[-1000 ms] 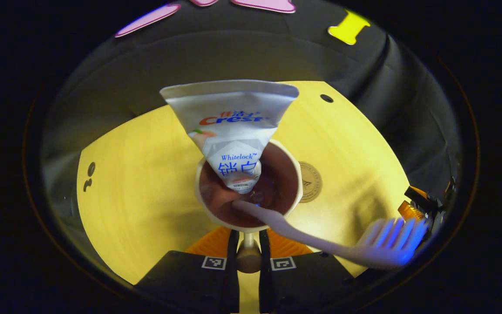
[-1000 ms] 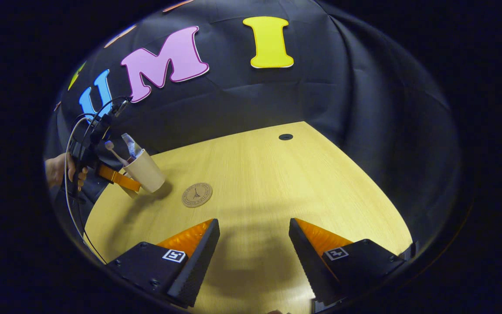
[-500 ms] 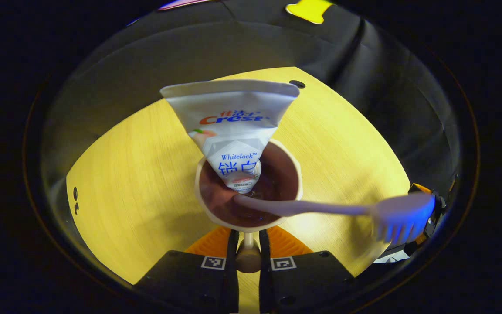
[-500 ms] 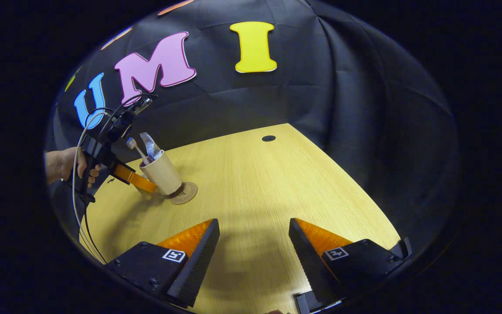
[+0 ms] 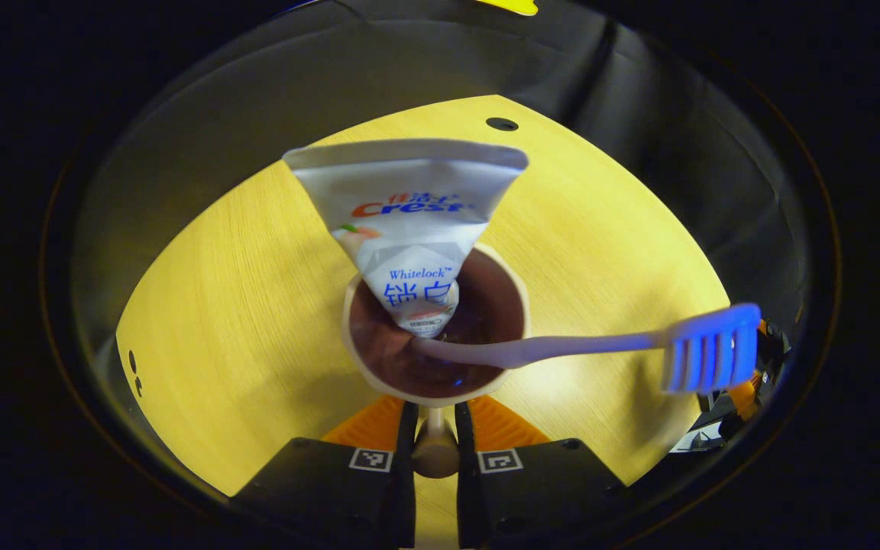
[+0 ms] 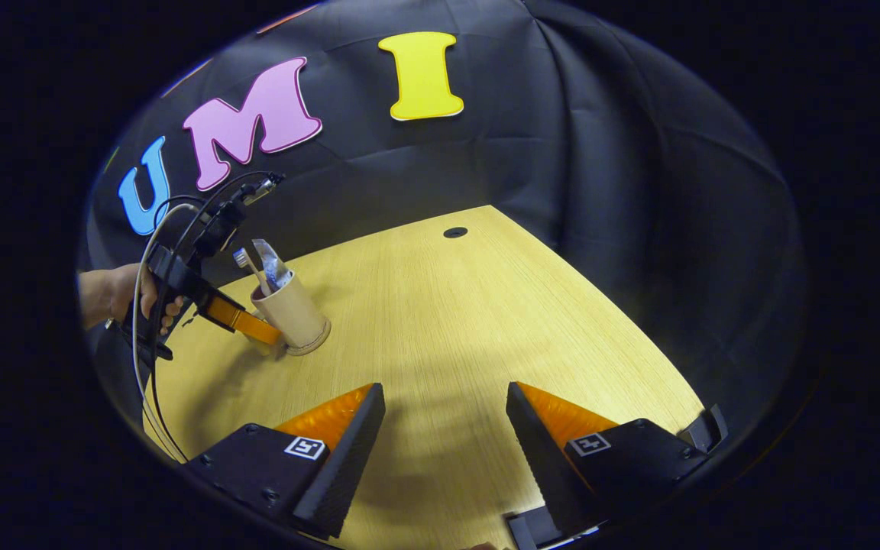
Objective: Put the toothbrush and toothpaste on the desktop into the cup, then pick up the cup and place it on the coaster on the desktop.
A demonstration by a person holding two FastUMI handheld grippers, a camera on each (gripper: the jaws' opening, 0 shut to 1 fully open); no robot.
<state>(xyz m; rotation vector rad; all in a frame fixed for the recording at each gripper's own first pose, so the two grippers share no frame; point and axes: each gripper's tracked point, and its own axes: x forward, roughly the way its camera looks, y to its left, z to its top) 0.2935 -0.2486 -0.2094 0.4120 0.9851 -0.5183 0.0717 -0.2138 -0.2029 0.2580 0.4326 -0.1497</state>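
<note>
Cup (image 5: 434,336) is pinched at its near rim by left fingers (image 5: 434,451); light, rigid, top-heavy with toothbrush (image 5: 600,347) and tube (image 5: 408,221). Right fingers (image 6: 446,428) spread, empty.

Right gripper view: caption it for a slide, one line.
Left gripper sets the cup, with toothbrush and toothpaste, onto the coaster.

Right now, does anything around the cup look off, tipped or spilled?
Nothing spilled. The cup sits on the coaster, slightly tilted, its handle pinched in the left claw. The toothpaste stands in it, and the toothbrush leans far out over the rim, which is the only slightly odd thing. The right claw is open.
</note>
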